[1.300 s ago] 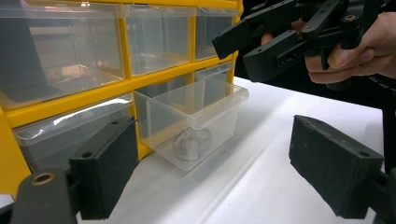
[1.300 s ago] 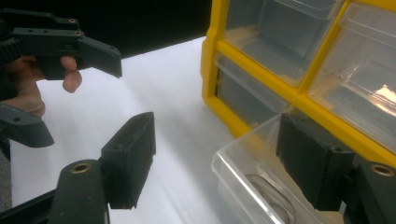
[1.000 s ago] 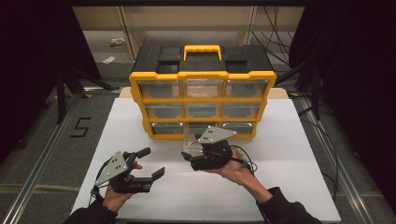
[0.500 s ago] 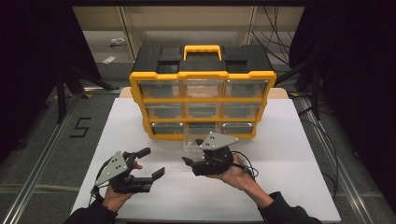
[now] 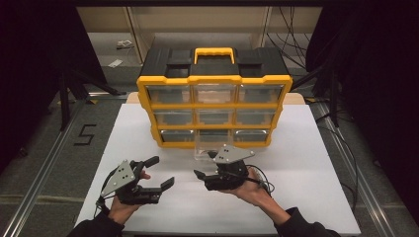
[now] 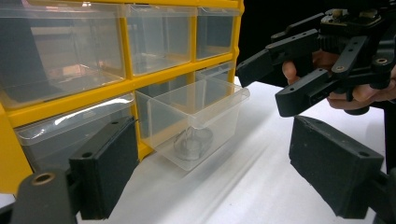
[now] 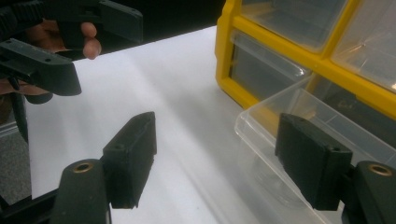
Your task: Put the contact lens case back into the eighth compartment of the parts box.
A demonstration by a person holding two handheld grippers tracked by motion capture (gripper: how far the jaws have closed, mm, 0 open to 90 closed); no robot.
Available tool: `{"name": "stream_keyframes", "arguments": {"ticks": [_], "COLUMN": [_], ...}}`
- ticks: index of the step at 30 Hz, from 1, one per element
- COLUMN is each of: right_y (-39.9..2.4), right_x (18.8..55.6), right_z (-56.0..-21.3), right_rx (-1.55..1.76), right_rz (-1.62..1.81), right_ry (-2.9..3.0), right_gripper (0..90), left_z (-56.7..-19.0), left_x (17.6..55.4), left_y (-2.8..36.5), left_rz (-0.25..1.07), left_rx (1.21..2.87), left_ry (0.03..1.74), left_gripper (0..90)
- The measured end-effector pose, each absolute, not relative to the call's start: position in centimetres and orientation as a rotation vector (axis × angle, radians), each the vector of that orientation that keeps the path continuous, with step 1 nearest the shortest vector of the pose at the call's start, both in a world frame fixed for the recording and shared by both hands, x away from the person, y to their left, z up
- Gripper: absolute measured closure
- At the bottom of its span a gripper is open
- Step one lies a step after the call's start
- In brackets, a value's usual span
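A yellow organizer (image 5: 215, 79) with clear drawers and a black top stands at the back of the white table (image 5: 306, 163). Its bottom middle drawer (image 5: 207, 148) is pulled out; in the left gripper view this drawer (image 6: 201, 116) holds a greyish ring-shaped item (image 6: 191, 142). My right gripper (image 5: 203, 165) hovers just in front of the drawer, pointing left, jaws open and empty; in its own view the right gripper (image 7: 217, 130) has one jaw beside the drawer's (image 7: 280, 107) front corner. My left gripper (image 5: 163, 171) is open and empty, to the left of it.
The organizer's other drawers are pushed in. Grey floor with metal rails lies to both sides of the table, and a cable trails from the right gripper over the table. In the left gripper view the right gripper (image 6: 261, 86) is close by at upper right.
The right gripper has drawn back a little from the drawer toward the person. The left gripper has stayed where it was.
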State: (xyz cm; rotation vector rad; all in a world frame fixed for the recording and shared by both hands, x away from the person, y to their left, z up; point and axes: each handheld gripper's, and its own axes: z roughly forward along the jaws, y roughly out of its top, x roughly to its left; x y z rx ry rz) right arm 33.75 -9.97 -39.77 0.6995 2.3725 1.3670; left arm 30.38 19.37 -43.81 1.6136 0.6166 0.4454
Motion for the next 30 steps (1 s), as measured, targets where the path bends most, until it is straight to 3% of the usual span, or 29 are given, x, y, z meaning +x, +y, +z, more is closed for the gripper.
{"name": "stream_keyframes", "arguments": {"ticks": [30], "right_y": [-9.8], "right_x": [32.9], "right_z": [-41.9], "right_rx": [0.715], "right_rz": [1.332], "right_ry": [2.452], "right_gripper": [30.2], "left_z": [-43.9], "left_x": [30.4], "left_y": [19.2], "left_rz": [0.447], "left_rx": [1.624], "left_ry": [0.613], "left_gripper": [15.5]}}
